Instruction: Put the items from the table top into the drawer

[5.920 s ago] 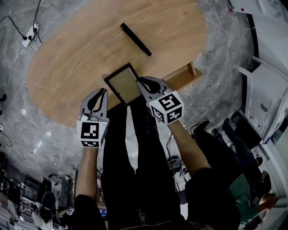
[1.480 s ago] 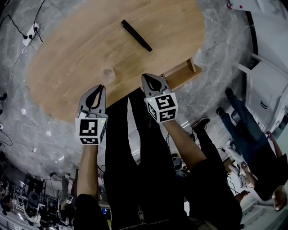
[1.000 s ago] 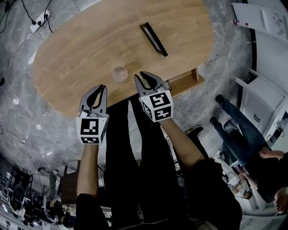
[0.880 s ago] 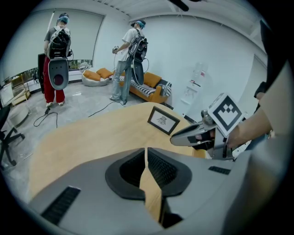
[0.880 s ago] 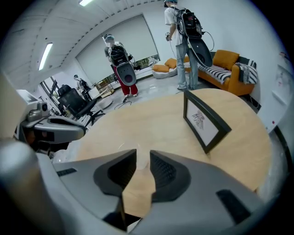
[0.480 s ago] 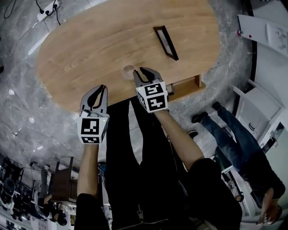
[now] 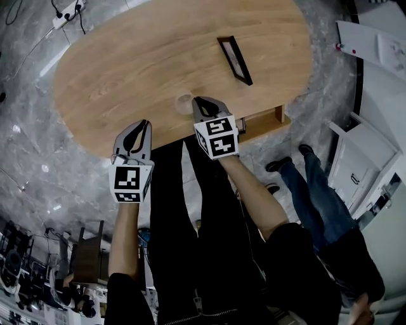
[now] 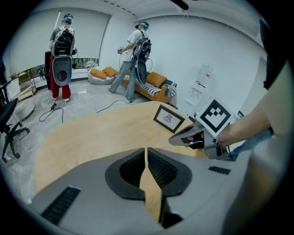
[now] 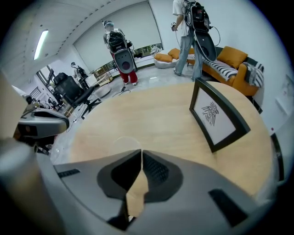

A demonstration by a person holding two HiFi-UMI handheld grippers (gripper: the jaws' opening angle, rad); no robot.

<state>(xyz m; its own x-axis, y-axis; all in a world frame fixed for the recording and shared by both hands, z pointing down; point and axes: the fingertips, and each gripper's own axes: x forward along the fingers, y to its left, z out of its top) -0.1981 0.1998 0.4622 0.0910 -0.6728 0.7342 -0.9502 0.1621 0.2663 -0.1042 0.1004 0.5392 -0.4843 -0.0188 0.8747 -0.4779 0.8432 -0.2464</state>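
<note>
A clear round cup stands near the front edge of the oval wooden table. My right gripper is at its right side. Its jaws have just been closing, and in the right gripper view the gripper is shut with the cup's thin rim between the tips. A black picture frame lies farther back on the right. The open wooden drawer sticks out under the table's right front. My left gripper hangs shut and empty at the table's near edge, tips together.
Two people with backpacks stand beyond the table near an orange sofa. An office chair stands off to the left. A power strip lies on the floor. Someone's legs and a white cabinet are at the right.
My right gripper moved left to the clear cup and sank toward it. Its jaws stood open beside the cup half a second ago and are closed on its rim now. The left gripper hardly moved.
</note>
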